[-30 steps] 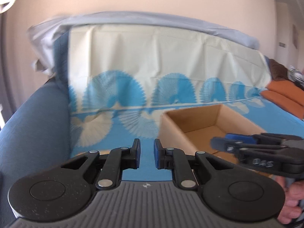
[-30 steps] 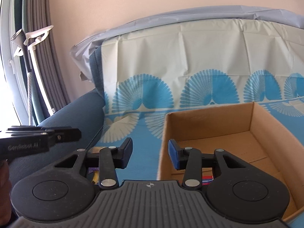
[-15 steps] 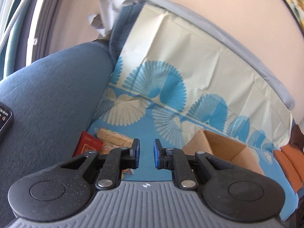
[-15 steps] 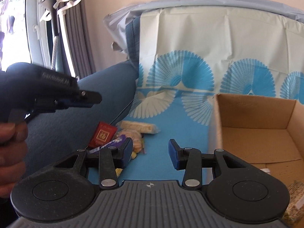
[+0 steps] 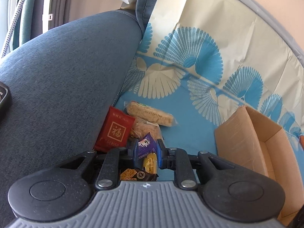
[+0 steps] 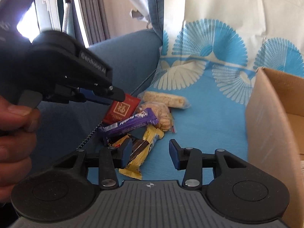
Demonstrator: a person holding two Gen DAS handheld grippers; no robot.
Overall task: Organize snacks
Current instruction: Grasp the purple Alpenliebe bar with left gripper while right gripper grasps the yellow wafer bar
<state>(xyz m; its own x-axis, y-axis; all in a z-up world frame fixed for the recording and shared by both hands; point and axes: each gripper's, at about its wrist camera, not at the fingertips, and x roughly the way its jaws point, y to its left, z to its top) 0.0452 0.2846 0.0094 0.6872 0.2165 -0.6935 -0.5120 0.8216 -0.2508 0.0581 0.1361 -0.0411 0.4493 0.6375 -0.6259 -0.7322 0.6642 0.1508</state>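
A pile of snacks lies on the blue patterned cloth by the sofa arm: a red packet (image 5: 115, 131) (image 6: 122, 109), a pale rice bar (image 5: 150, 114) (image 6: 164, 98), a purple bar (image 5: 145, 145) (image 6: 131, 124), a yellow bar (image 6: 146, 148) and a dark brown packet (image 5: 138, 174). My left gripper (image 5: 147, 152) hovers above the pile, its jaws narrowly apart with the purple bar seen between them; in the right wrist view (image 6: 114, 95) it is clear of the snacks. My right gripper (image 6: 150, 153) is open and empty, low over the yellow bar.
An open cardboard box (image 5: 252, 142) (image 6: 269, 114) stands on the cloth to the right of the pile. The blue sofa arm (image 5: 66, 66) rises on the left, with a dark phone (image 5: 3, 98) on it. The sofa back is behind.
Both grippers have swung left and down from the box toward the snack pile. The left gripper's jaws have opened slightly. The right gripper stays open.
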